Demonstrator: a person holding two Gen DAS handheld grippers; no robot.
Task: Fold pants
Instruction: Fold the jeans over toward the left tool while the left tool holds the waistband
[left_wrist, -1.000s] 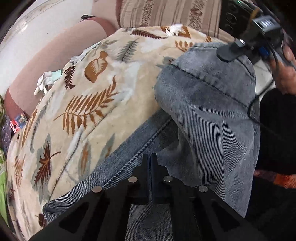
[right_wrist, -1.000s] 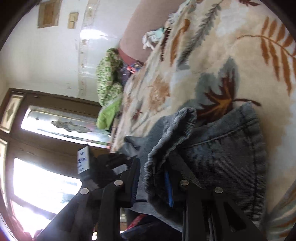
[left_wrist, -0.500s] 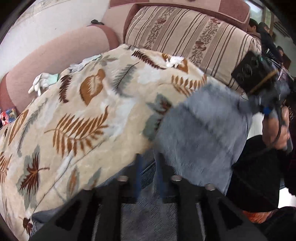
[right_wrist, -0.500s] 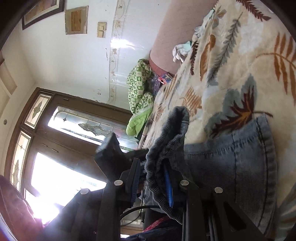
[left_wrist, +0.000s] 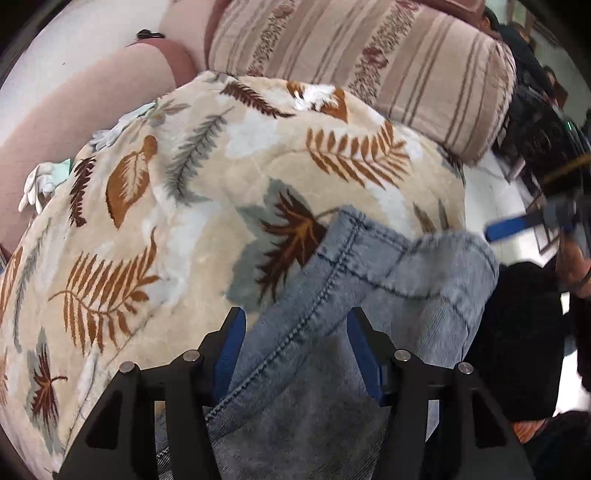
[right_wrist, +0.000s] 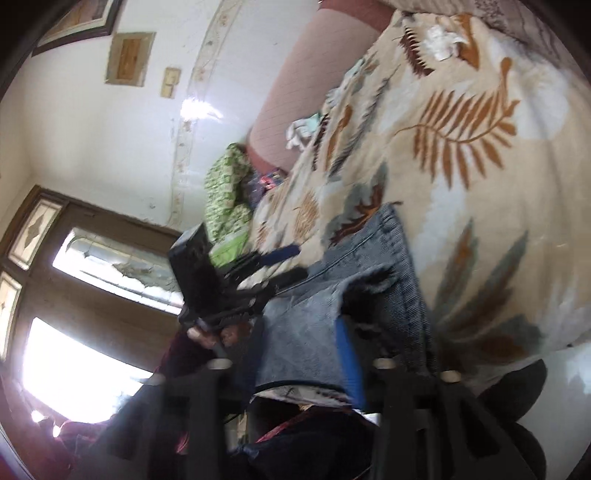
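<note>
Grey-blue denim pants (left_wrist: 369, 295) lie folded on a leaf-patterned blanket (left_wrist: 184, 221) near its front right edge. My left gripper (left_wrist: 295, 328) hovers just over the fold; its jaws are opening, and the denim under the gap is not pressed by the blue pads (left_wrist: 231, 343). In the right wrist view, which is blurred, my right gripper (right_wrist: 301, 347) stands over the pants (right_wrist: 306, 325); its jaws are also opening and free of the cloth. The left gripper (right_wrist: 290, 264) shows there beyond the pants, and the right gripper (left_wrist: 517, 225) is a blur at the left view's right edge.
The blanket covers a sofa with a striped back cushion (left_wrist: 369, 48) and a pink armrest (left_wrist: 74, 103). White gloves (left_wrist: 37, 181) and green cloth (right_wrist: 225, 199) lie at the far end. A person's dark clothing (left_wrist: 517, 332) borders the pants. A bright window (right_wrist: 92, 350) is behind.
Both grippers were shut on the denim edge; both have let go, opened and drawn back. The pants have dropped flat onto the blanket.
</note>
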